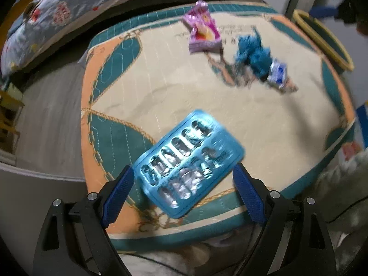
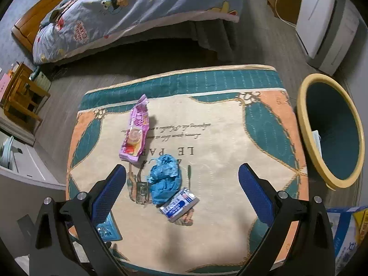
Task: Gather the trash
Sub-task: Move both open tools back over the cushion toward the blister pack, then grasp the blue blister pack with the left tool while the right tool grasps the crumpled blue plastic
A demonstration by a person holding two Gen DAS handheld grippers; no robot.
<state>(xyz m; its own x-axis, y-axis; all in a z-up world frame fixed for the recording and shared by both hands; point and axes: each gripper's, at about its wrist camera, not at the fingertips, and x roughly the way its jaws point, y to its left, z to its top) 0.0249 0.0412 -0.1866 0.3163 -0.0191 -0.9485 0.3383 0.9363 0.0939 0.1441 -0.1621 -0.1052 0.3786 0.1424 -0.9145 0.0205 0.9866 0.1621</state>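
Both grippers gape wide and empty above the rug [image 2: 230, 184]: the left gripper [image 1: 184, 184] frames the blue blister pack [image 1: 189, 161], apparently lining up a grasp, while the right gripper [image 2: 181, 191] overlooks pink wrapper [image 2: 135, 133], blue crumpled wad [image 2: 164, 179] and small packet [image 2: 179, 204], bin [image 2: 306, 138] waiting at the right.

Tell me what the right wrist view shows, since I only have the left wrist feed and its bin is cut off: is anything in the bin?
Observer: Yes. The bin holds one pale, whitish item low against its left inner wall; otherwise it looks bare.
Operator: Is the right gripper carrying anything?
Observer: No. The right gripper is open and holds nothing, above the blue crumpled wad.
Operator: Can you read the white-and-blue wrapper?
Observer: Not legibly. The white-and-blue wrapper lies flat, touching the wad's near edge.
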